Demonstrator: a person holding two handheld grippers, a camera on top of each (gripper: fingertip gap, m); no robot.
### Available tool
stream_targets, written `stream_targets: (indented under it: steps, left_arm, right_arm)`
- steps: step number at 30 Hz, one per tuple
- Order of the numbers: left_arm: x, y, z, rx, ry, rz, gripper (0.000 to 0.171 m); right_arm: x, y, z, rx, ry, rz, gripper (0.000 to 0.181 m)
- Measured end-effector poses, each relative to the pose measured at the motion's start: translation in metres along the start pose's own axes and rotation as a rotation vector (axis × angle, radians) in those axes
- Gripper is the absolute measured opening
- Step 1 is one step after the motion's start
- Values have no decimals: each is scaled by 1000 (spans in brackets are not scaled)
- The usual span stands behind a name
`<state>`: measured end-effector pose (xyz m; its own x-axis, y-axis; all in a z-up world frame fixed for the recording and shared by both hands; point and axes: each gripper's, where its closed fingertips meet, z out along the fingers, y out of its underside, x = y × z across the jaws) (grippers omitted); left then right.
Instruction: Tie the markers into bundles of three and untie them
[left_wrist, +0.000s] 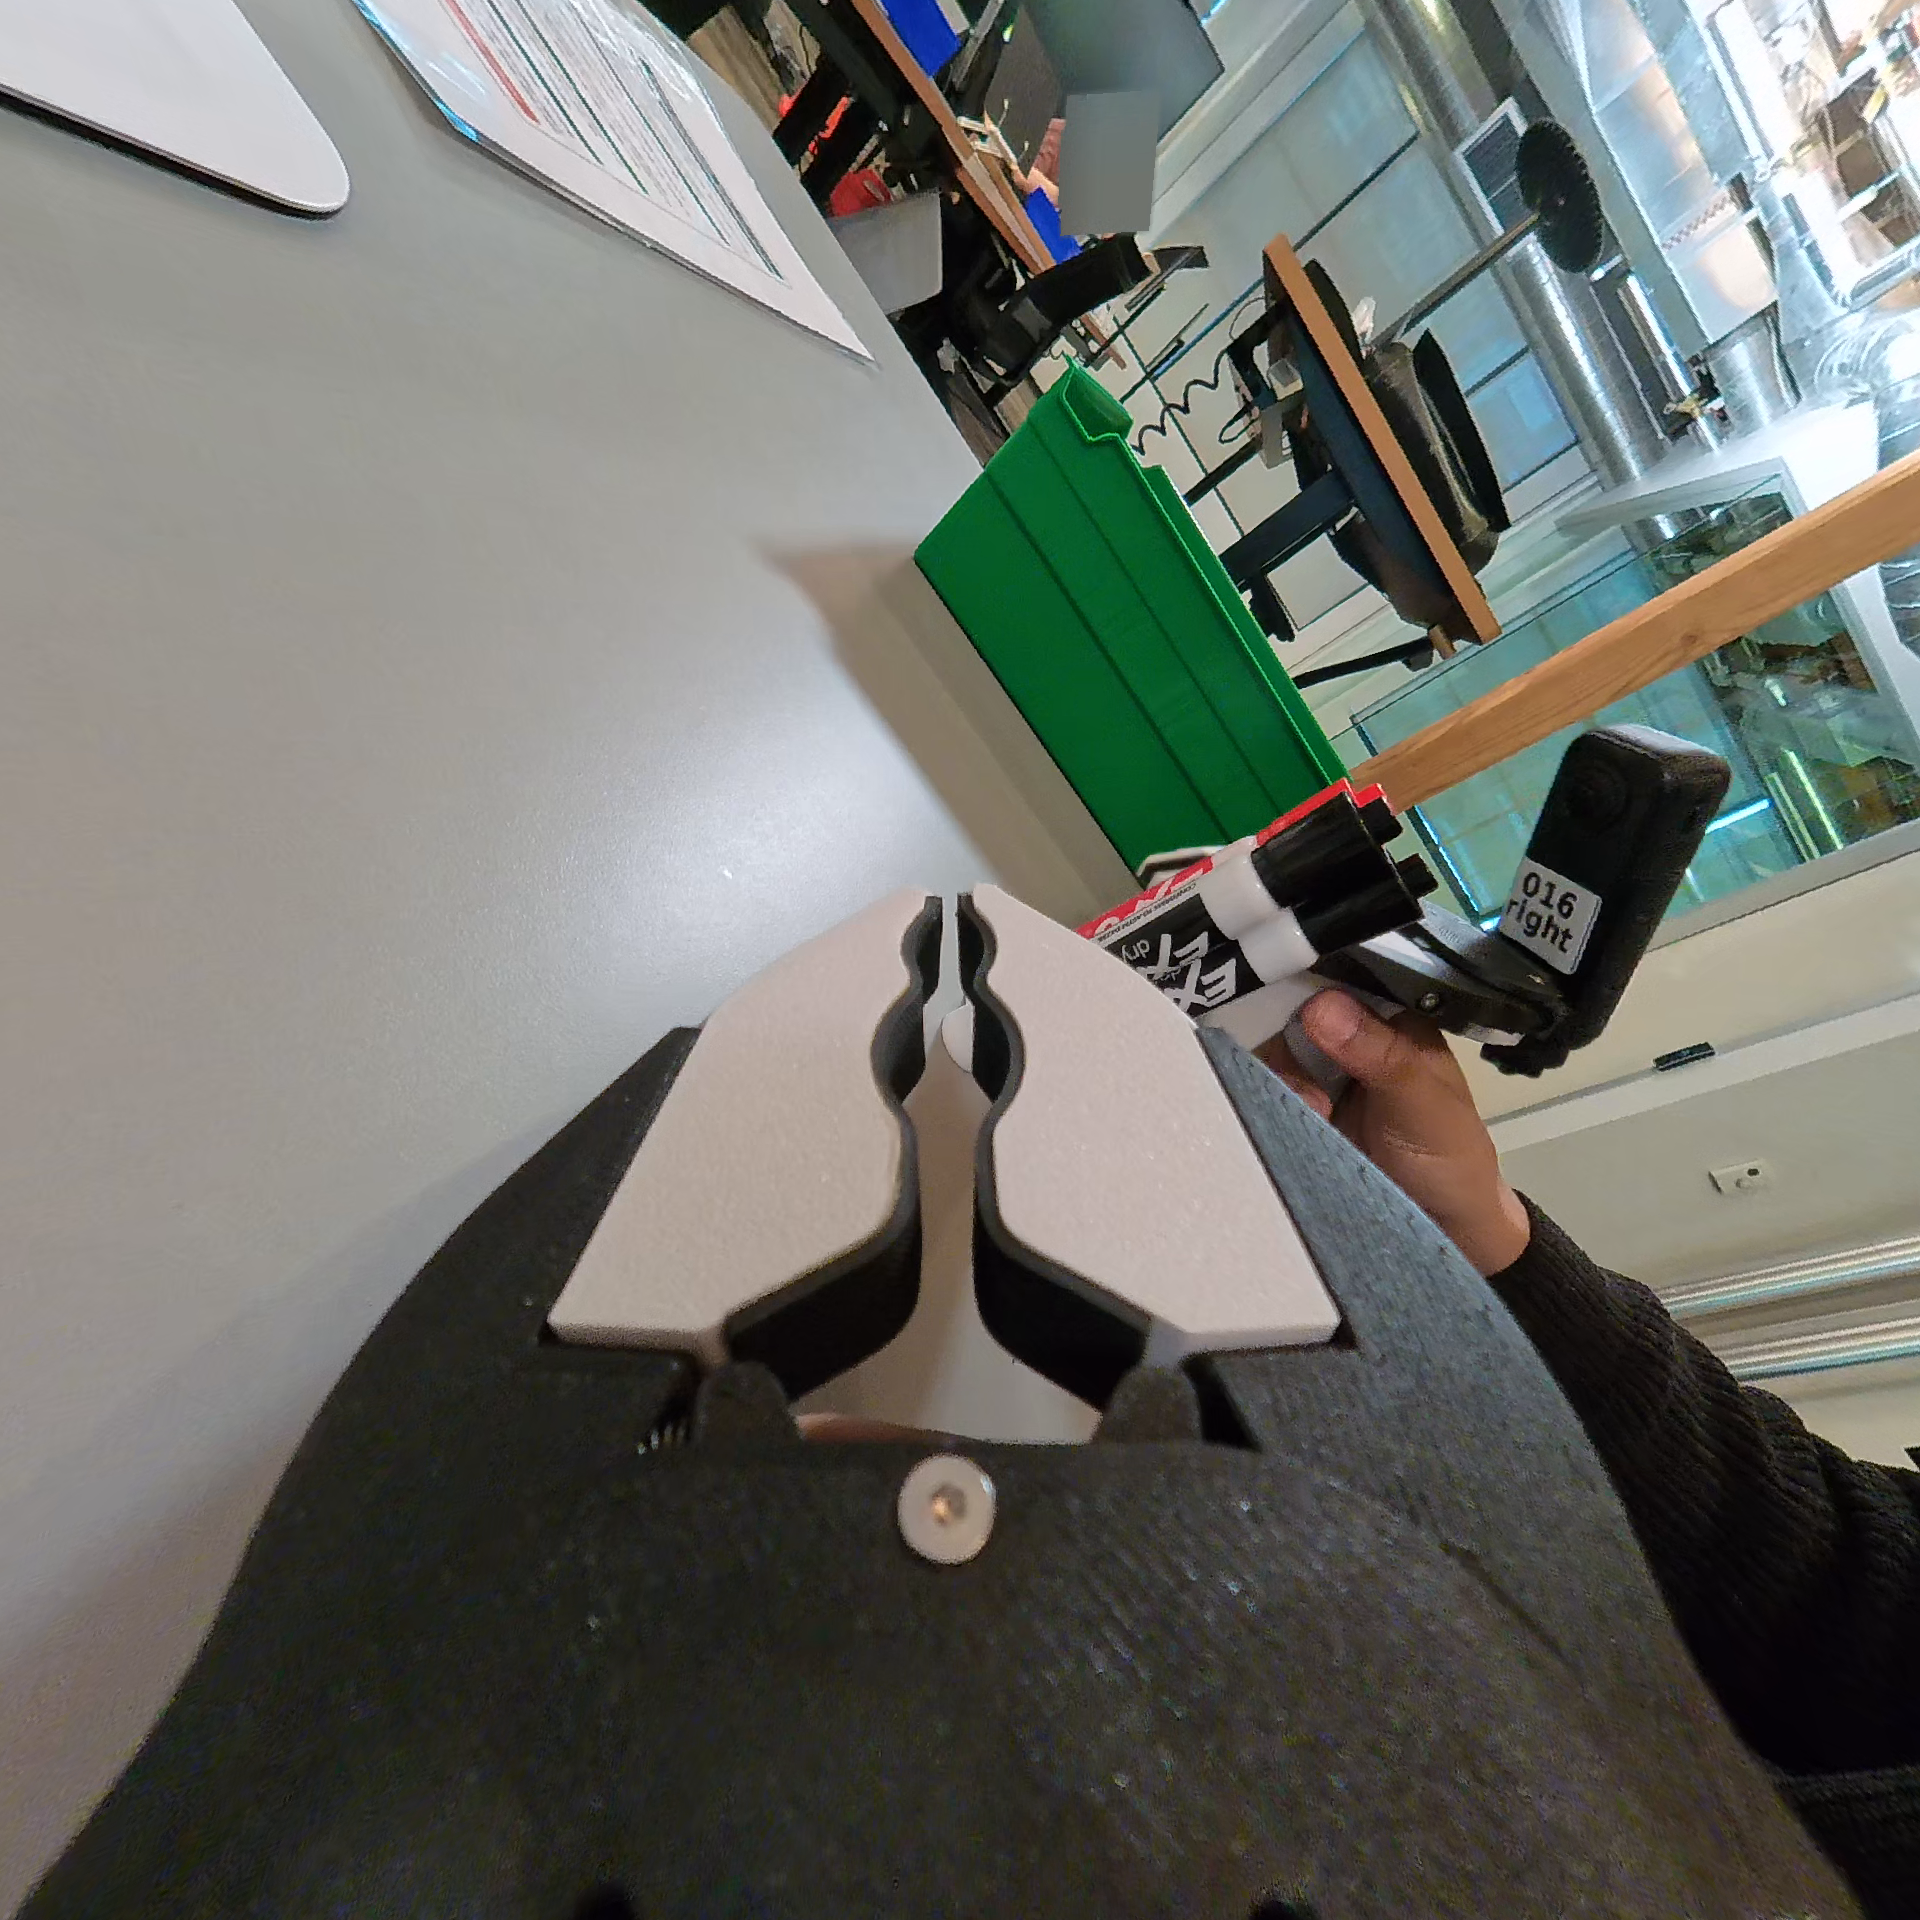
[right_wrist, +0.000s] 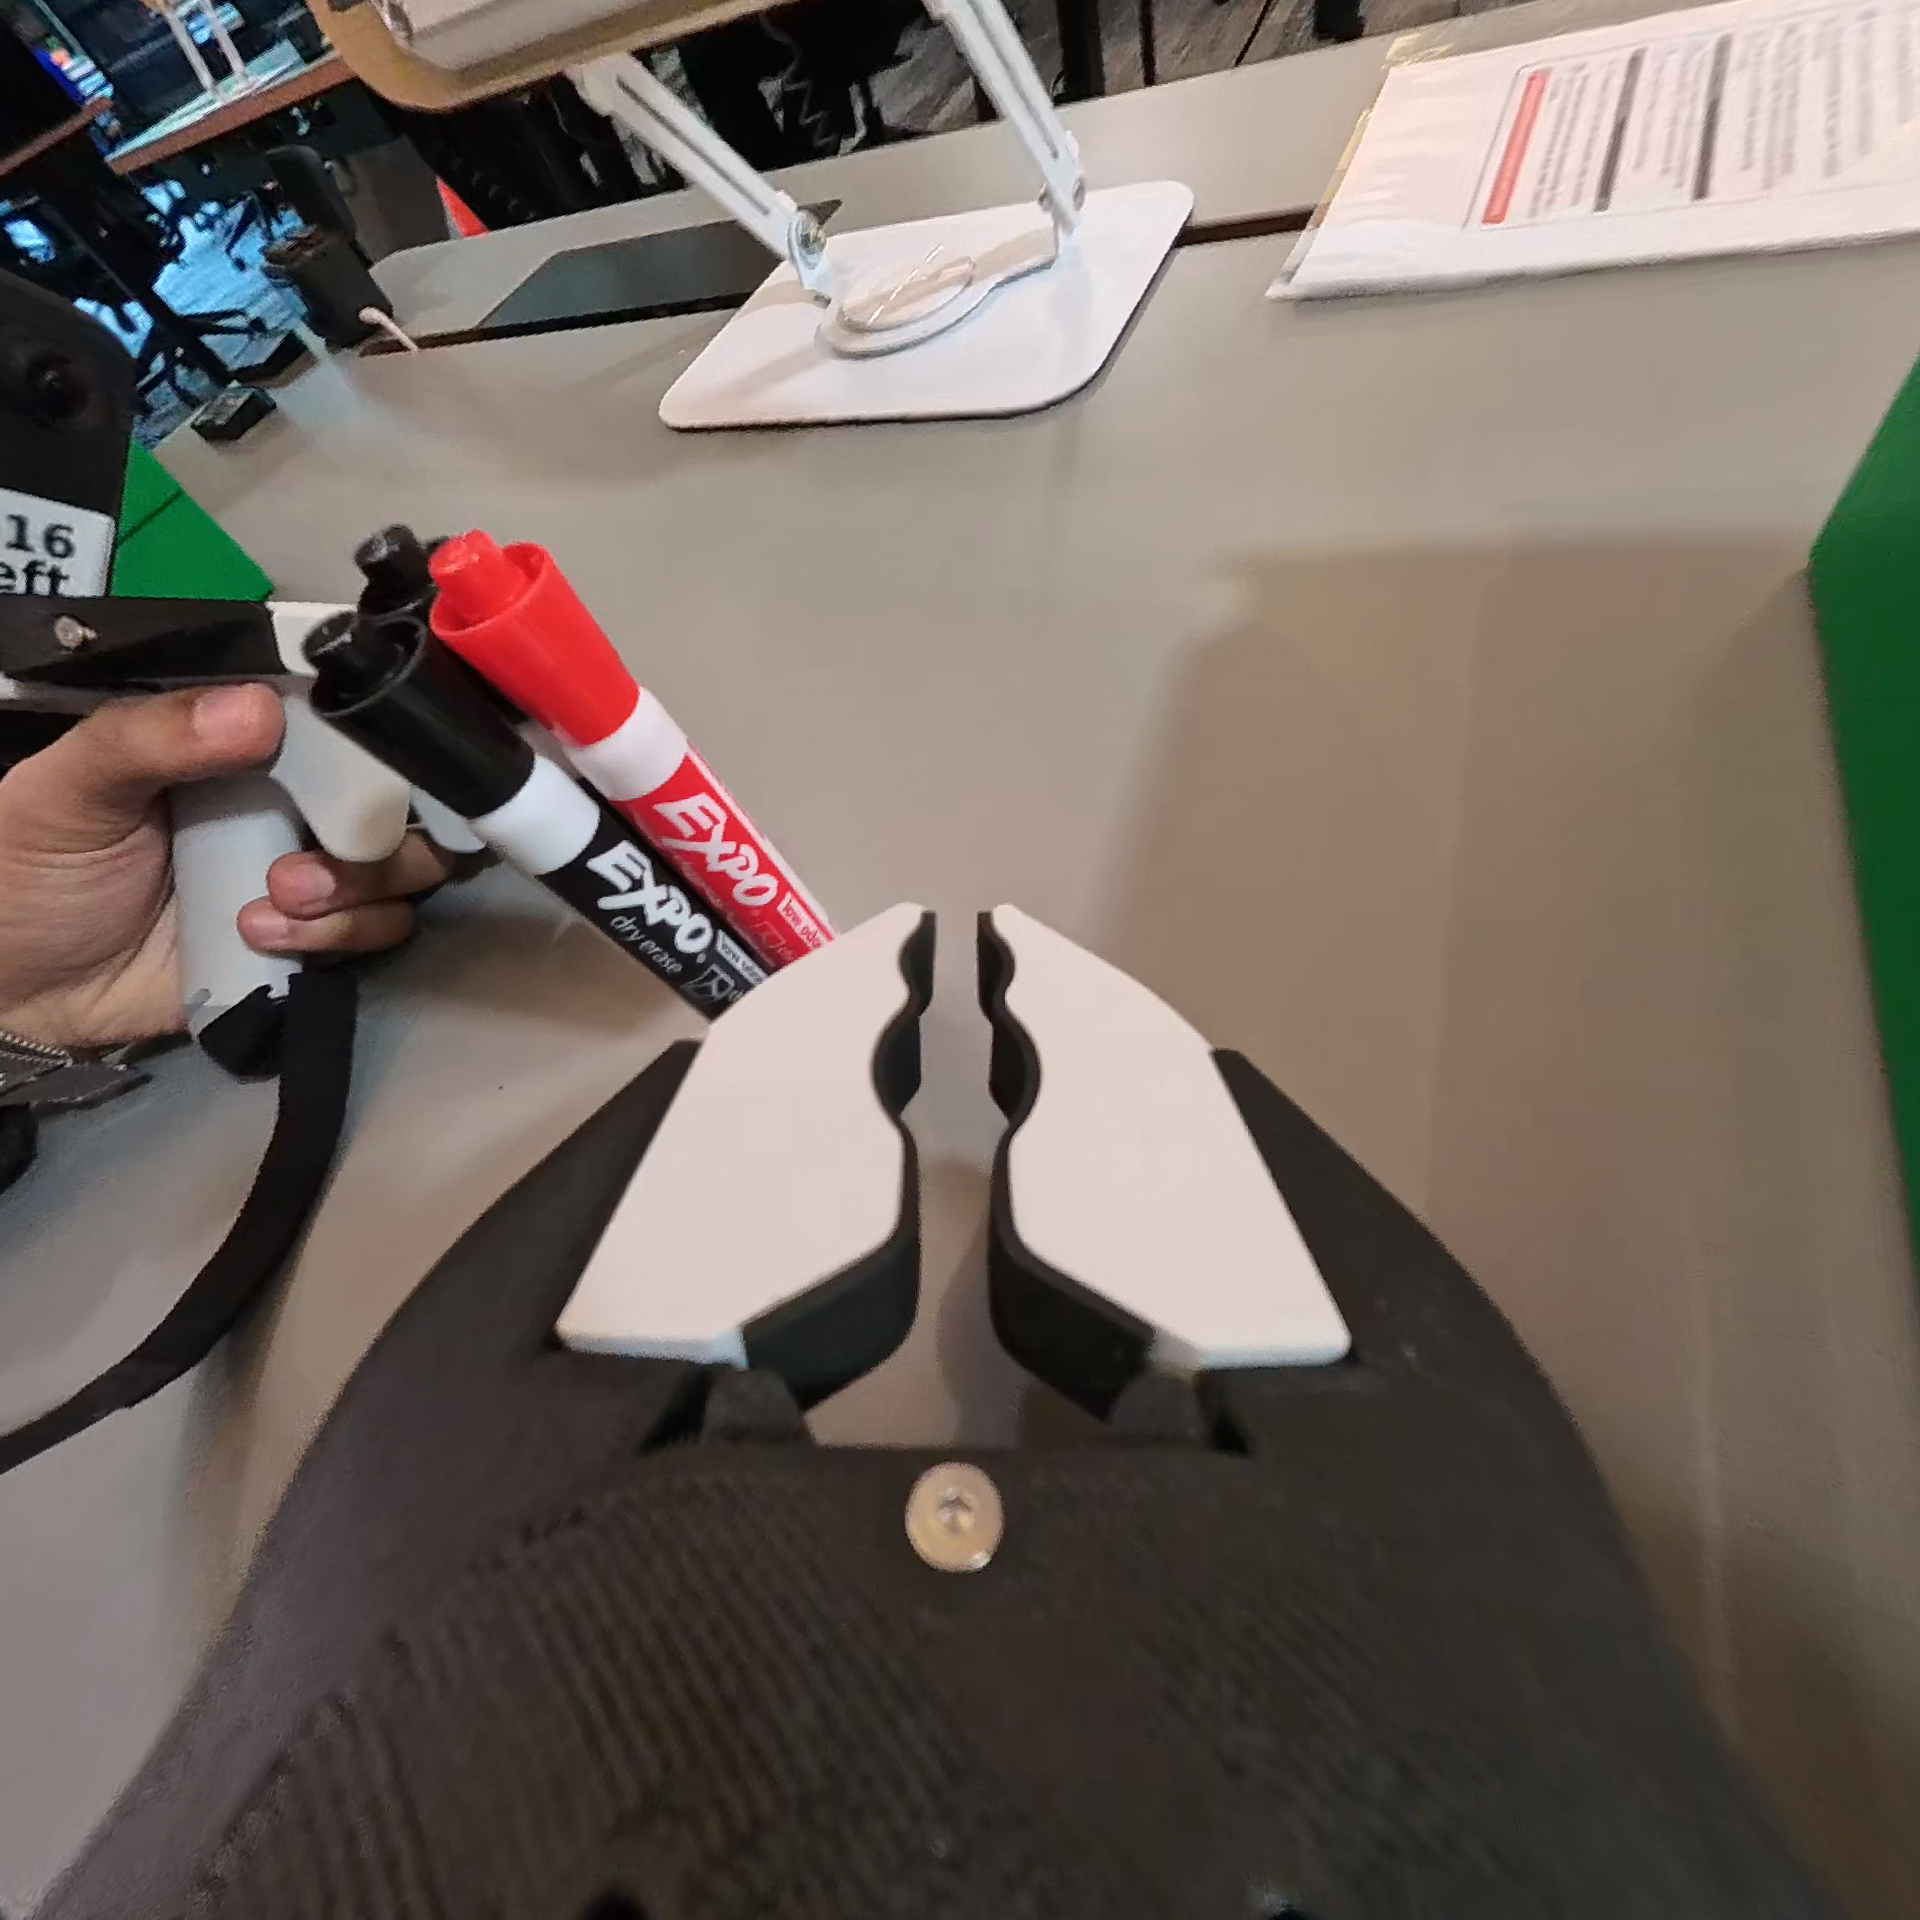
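Three markers, two black (right_wrist: 488, 758) and one red (right_wrist: 582, 686), are held together and tilt up off the grey table (right_wrist: 1247, 623). Their lower ends are hidden behind my right gripper's left finger. My right gripper (right_wrist: 956, 914) is shut to a narrow slit, and nothing shows between the jaws. In the left wrist view the markers (left_wrist: 1320, 883) pass behind my left gripper's right finger. My left gripper (left_wrist: 951, 899) is shut to a thin slit, and a small white round end shows through it. I cannot tell what holds the markers up.
A green bin (left_wrist: 1122, 644) stands at the table's edge; it also shows in the right wrist view (right_wrist: 1870, 727). A white stand base (right_wrist: 935, 312) and a printed sheet (right_wrist: 1621, 135) lie farther back. A black strap (right_wrist: 260, 1195) lies at the left. Hands hold both grippers. The grippers' ends are close to 12 cm from one another.
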<state>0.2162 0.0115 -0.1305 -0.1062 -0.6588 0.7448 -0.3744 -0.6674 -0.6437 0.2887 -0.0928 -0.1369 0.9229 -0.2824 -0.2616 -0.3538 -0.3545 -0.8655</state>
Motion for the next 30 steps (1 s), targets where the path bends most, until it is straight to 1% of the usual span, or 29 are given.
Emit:
stream_targets:
  steps: [1,2,5,8,10,11,13,15,16,18,19,20,23,27,30]
  left_arm:
    - [0,0,0,-2,1,0,5]
    - [0,0,0,-2,0,-1,5]
    - [0,0,0,-2,0,-1,5]
    - [0,0,0,-2,-1,-1,5]
    - [0,0,0,-1,-2,-1,5]
    - [0,0,0,0,-2,0,5]
    - [0,0,0,1,-2,0,5]
    - [0,0,0,1,-2,0,5]
    - [0,0,0,1,-2,0,5]
    - [0,0,0,1,-2,-1,5]
    - [-1,0,0,2,-2,-1,5]
    - [0,0,0,2,-2,-1,5]
    - [-1,0,0,2,-2,-1,5]
    - [0,0,0,1,-1,-2,5]
    - [0,0,0,2,-1,-2,5]
  right_arm:
    - [4,-5,-2,31,31,-11,6]
    - [8,-11,-5,67,71,-31,0]
    - [15,-30,-17,163,179,-129,0]
    - [9,-49,-32,263,218,-237,0]
    - [7,-61,-41,335,251,-275,0]
    - [10,-67,-45,362,291,-270,5]
    - [13,-70,-49,362,337,-279,20]
    - [15,-70,-50,348,371,-317,41]
    - [16,-69,-49,335,377,-334,42]
    - [10,-66,-48,337,330,-356,30]
    - [6,-63,-47,338,285,-361,3]
    - [7,-64,-47,352,280,-355,1]
    - [20,-69,-55,405,371,-353,0]
    - [17,-76,-62,444,386,-423,0]
    - [17,-76,-69,454,439,-439,0]
